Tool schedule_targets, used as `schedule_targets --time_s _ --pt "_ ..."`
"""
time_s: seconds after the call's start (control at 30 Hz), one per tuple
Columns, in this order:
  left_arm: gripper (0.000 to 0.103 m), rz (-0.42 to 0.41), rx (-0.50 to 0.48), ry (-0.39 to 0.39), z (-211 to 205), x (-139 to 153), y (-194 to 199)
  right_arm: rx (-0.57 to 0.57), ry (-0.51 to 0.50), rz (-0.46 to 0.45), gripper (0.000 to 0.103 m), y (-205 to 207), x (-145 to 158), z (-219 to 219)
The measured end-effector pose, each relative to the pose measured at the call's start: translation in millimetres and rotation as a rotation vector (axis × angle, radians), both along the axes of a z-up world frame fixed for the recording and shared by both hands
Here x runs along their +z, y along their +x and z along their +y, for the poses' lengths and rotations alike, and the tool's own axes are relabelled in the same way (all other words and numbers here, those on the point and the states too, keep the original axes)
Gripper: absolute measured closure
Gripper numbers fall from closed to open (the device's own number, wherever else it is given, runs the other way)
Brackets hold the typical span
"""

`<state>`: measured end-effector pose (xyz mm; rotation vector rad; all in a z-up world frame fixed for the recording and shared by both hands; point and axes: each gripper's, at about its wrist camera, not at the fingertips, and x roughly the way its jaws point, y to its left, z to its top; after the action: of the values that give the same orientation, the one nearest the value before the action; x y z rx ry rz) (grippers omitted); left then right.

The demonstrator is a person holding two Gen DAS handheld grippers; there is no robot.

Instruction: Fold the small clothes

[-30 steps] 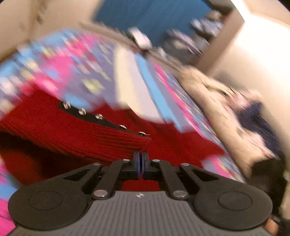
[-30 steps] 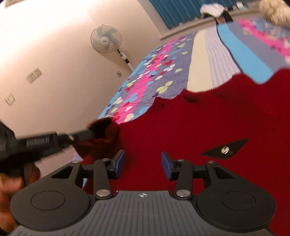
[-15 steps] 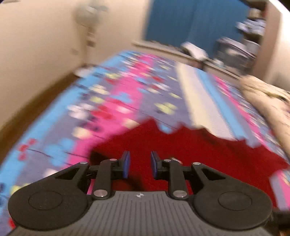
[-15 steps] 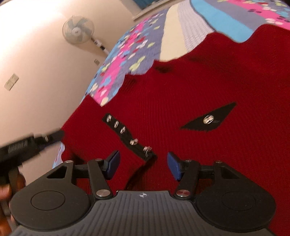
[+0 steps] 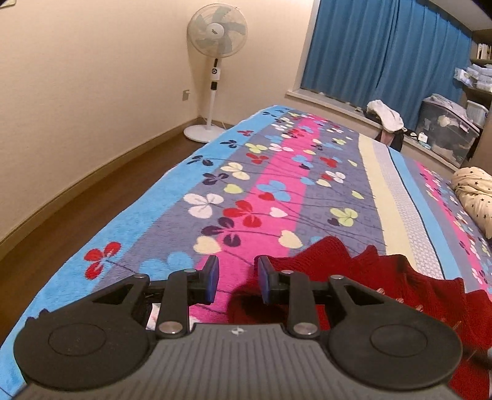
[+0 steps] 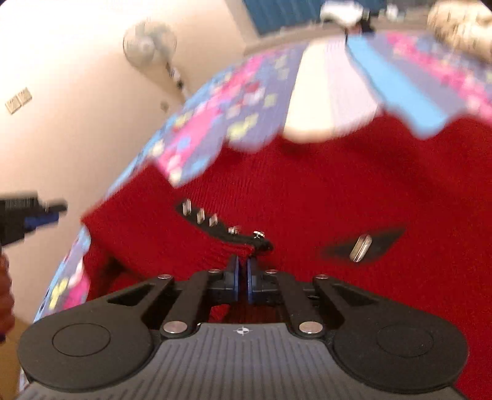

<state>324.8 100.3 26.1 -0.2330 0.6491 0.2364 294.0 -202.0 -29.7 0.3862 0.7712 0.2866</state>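
Observation:
A red knit garment lies spread on the flowered blanket. It has a black studded strip and a black patch with a silver button. My right gripper is shut on the garment's folded edge just below the strip's end. My left gripper hovers over the blanket at the garment's left edge. Its jaws are opening and nothing is between them. In the right wrist view the left gripper shows blurred at the far left, apart from the cloth.
A standing fan is in the far corner beside the bed, with wooden floor along the left. A beige star-print cushion lies at the right. Blue curtains and cluttered shelves are behind.
My left gripper let go of the red fold, opened and swung left toward the blanket. My right gripper closed on the garment's edge by the studded strip.

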Motion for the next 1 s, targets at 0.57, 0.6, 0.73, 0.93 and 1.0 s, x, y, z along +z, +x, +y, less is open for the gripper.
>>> schedule_targets --time_s 0.57,0.6,0.73,0.93,1.0 --pt "0.068 0.295 -0.302 -0.081 -50 -64 24 -0.429 -0.139 0.132 0.097 44 -7 -134" --pt "0.067 0.334 -0.288 -0.051 -50 -72 25 -0.438 -0.122 0.108 0.097 42 -2 -136" --pt "0.065 0.372 -0.276 0.05 -54 -79 22 -0.42 -0.038 0.1 0.083 41 -2 -145" --pt "0.066 0.36 -0.261 0.162 -60 -79 19 -0.414 -0.019 0.161 0.065 45 -9 -144" --pt "0.065 0.362 -0.25 0.181 -59 -79 21 -0.424 -0.01 0.165 0.065 44 -10 -147"
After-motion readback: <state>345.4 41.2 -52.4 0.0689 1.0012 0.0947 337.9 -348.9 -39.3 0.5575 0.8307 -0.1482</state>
